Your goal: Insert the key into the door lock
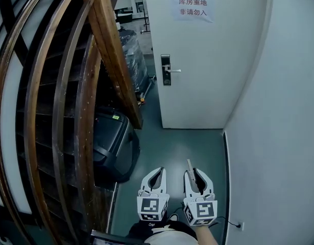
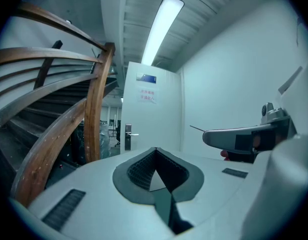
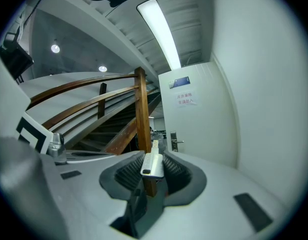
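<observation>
White door stands shut at the far end of the passage. Its lock is a dark plate with a lever handle on the door's left edge, and a paper notice is stuck high on the panel.

We hold both tools low and well short of the door, side by side. The right gripper is clamped on the key. In the right gripper view the key sits upright between the ribbed pads, its pale bow pinched and its blade pointing past the jaw tips toward the door. It is well apart from the lock. The left gripper has its jaws closed tip to tip with nothing between them.

A strip of teal floor runs from the grippers up to the door's sill. Right of the door, a plain pale wall bounds the strip along its full length. Left of the door, the slanted wooden stair rail comes down, and its lower end lands just beside the door's bottom left corner. A black case sits under the rail, and its rounded edge bulges into the strip nearer to us than the door. Between that edge and the wall the floor lies open.
</observation>
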Motion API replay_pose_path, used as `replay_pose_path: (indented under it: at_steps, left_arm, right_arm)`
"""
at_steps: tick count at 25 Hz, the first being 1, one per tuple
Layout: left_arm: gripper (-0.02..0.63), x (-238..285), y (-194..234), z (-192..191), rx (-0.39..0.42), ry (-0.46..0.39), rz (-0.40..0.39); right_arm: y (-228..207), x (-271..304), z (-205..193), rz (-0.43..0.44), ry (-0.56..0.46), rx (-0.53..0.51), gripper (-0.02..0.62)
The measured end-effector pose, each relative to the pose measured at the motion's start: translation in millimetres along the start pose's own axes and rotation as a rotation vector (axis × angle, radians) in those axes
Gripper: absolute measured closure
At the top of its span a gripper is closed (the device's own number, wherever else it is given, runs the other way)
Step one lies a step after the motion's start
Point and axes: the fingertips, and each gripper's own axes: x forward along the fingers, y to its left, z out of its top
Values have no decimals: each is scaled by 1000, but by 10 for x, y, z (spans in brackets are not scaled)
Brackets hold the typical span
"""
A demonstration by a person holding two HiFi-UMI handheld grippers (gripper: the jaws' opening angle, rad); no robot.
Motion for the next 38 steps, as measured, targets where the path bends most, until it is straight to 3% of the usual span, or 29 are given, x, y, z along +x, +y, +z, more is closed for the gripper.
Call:
replay_pose_path:
  at_steps: [9,20,31,38]
  left_arm:
    - [601,878,434,138,-9,-17,-25]
    - [603,1822,1271,274,-3,-1,-27]
    - [601,2313,1569,95,-41,47,-37]
    - [601,2825,1762,89,-31,61,0]
  right_arm:
    - [-98,913,140,11,-3,-34,477]
    - [-178,2166,276,3,-25,-23,477]
    - [-290,2734,110,-15,34,-25,477]
    - [-490,3340,51,36,46,-16,477]
